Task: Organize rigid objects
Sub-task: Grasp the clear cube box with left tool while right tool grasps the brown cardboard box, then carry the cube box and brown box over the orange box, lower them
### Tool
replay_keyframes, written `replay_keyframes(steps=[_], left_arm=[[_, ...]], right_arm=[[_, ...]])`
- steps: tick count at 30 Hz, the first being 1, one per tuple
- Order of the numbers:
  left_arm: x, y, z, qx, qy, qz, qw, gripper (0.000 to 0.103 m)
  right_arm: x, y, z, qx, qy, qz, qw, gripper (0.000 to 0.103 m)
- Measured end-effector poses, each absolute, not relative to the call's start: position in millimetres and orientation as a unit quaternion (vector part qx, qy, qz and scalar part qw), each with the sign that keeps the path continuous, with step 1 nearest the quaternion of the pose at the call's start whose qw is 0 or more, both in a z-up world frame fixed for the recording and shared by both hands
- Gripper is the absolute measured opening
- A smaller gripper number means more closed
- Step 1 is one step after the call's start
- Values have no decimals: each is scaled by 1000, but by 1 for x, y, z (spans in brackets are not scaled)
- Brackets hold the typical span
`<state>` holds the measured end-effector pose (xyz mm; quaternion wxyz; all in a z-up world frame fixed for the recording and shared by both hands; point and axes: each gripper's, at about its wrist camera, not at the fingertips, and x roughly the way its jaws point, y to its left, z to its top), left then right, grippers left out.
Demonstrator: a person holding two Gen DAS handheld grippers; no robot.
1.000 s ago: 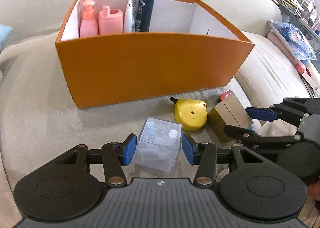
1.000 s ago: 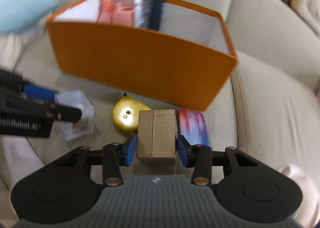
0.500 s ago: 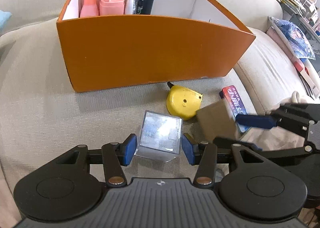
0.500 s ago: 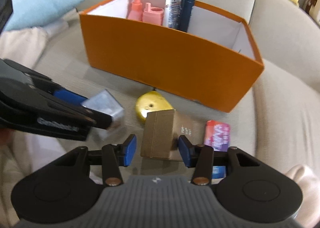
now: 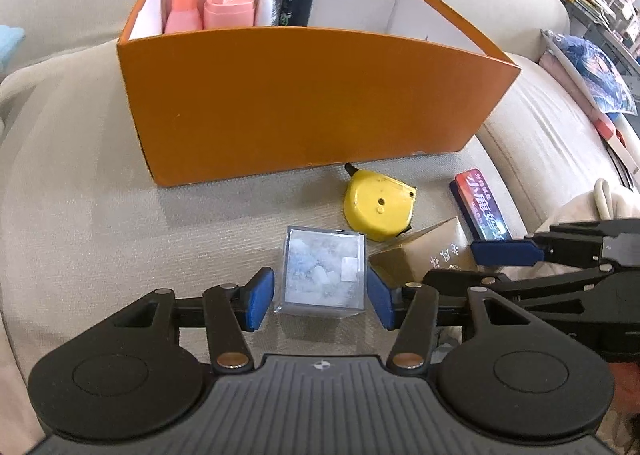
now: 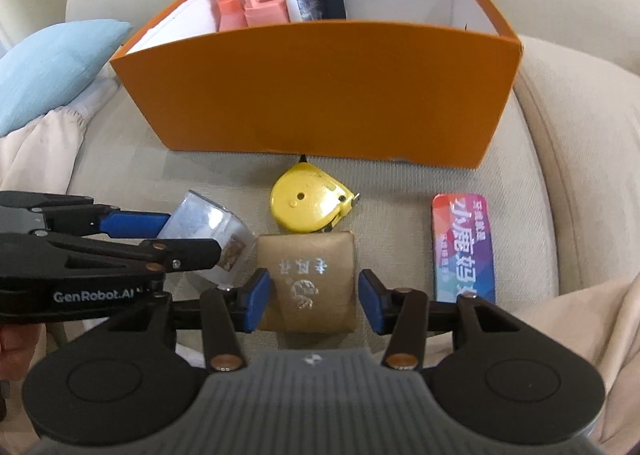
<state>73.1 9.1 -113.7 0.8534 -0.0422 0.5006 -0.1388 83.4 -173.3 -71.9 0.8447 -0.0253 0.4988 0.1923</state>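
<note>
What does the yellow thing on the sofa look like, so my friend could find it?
Find the big orange box on the beige sofa. Just in front of its near wall lies a yellow tape measure, flat on its side. It is the only yellow, rounded thing there; beside it are a clear cube, a tan box and a colourful flat tin.

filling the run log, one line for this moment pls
left gripper: jaws opening around clear cube | right gripper: jaws opening around tan box | both on sofa
</note>
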Motion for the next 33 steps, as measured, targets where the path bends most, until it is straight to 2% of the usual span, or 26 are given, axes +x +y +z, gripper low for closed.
replay_keyframes(steps=[7,8,10,12,18,27,33], left_arm=[[79,13,-120,-69,509,-134,848,63],[80,13,-121,-69,512,-132,846,63],[82,11,-123,-64,513,-132,846,62],[81,9,-122,-58,511,-134,847,58],[79,12,-117,-41,509,-123,851,57],[76,19,-103,-59,504,-123,853,57],[69,19,-70,-93,474,-148,863,57]], right_arm=[[83,-177,-77,-12,509,195,838,59],[83,-177,-77,-14,511,196,837,68],[83,-173,-79,-24,513,203,833,70],[81,-167,-80,-40,509,210,834,70],[85,-162,-85,-57,505,206,836,61],[89,-168,-82,-31,509,209,834,60],[79,-172,-52,-43,468,224,854,60]])
